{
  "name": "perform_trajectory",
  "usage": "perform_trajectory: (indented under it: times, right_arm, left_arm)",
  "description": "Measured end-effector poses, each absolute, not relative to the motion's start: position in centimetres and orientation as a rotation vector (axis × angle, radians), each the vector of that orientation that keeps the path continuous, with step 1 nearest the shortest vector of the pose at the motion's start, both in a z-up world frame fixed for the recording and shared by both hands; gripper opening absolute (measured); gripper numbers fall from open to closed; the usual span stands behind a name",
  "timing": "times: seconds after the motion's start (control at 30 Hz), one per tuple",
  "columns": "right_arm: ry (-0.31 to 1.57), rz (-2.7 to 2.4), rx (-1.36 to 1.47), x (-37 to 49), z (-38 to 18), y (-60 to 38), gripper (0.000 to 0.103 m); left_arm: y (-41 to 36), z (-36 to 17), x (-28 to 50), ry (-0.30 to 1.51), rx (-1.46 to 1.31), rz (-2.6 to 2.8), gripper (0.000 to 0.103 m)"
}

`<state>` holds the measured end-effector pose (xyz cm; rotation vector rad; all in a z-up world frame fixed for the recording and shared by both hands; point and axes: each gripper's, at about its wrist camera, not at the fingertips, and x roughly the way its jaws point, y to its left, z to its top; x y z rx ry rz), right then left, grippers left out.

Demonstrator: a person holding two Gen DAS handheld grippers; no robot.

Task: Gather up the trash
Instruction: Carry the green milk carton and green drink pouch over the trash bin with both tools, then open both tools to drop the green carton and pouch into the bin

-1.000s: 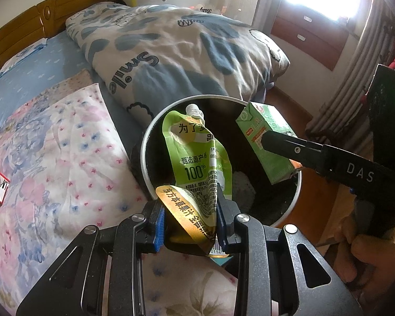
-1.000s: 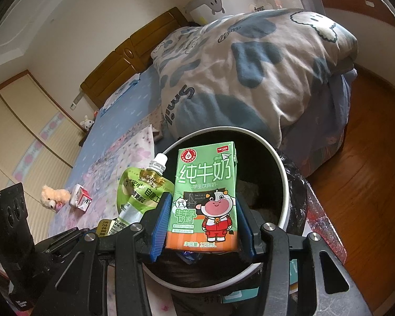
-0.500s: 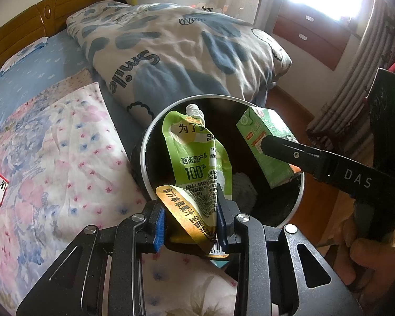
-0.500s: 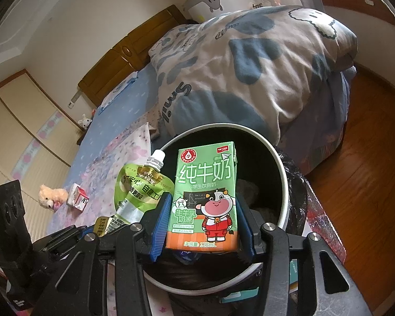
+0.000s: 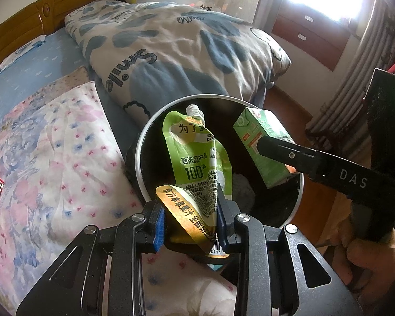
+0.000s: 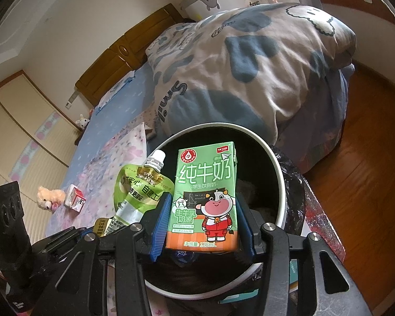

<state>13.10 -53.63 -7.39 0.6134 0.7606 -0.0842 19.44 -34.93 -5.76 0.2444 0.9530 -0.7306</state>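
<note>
From the left wrist, the left gripper (image 5: 191, 217) is clenched on the folded bottom of a green juice pouch (image 5: 197, 158). The pouch stands lengthwise away from the camera, white cap at the far end, over the mouth of the round black bin (image 5: 142, 152). "100%" and Chinese characters are printed down its face; a barcode shows near the pads. To the right, the right gripper (image 5: 271, 148) — its arm marked "DAS" — grips a green milk carton (image 5: 263, 147), tilted, also above the bin. A hand (image 5: 366, 260) holds that tool. The quilt (image 5: 171, 52) behind reads "Smile".

From the right wrist, the right gripper (image 6: 201, 226) clamps the milk carton (image 6: 205, 200) by its lower sides, upright, long axis vertical, front facing the camera: large Chinese characters, a cartoon cow, "125mL" on the orange strip. It hangs over the bin (image 6: 279, 184). Just left, the pouch (image 6: 139, 192) leans with its cap up — held by the left gripper (image 6: 102, 230), whose pads are hidden here.
</note>
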Motion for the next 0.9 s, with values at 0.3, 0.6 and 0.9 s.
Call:
perform_trajectory:
  times: [0.3, 0.6, 0.9]
  right_arm:
    - [0.761, -0.095, 0.643, 13.1, -7.3, -53.9, 0.053]
    - [0.712, -0.093, 0.631, 12.0, -5.7, -51.7, 0.079]
    - [0.669, 0.018, 0.54, 12.7, -3.6, -45.6, 0.087]
  left_arm:
    - [-33.4, -4.5, 19.1, 0.916, 0.181, -0.719, 0.067]
    - [-27.3, -4.9, 18.3, 0.913, 0.093, -0.644, 0.068]
    - [-18.6, -6.0, 18.5, 0.921, 0.008, -0.494, 0.068]
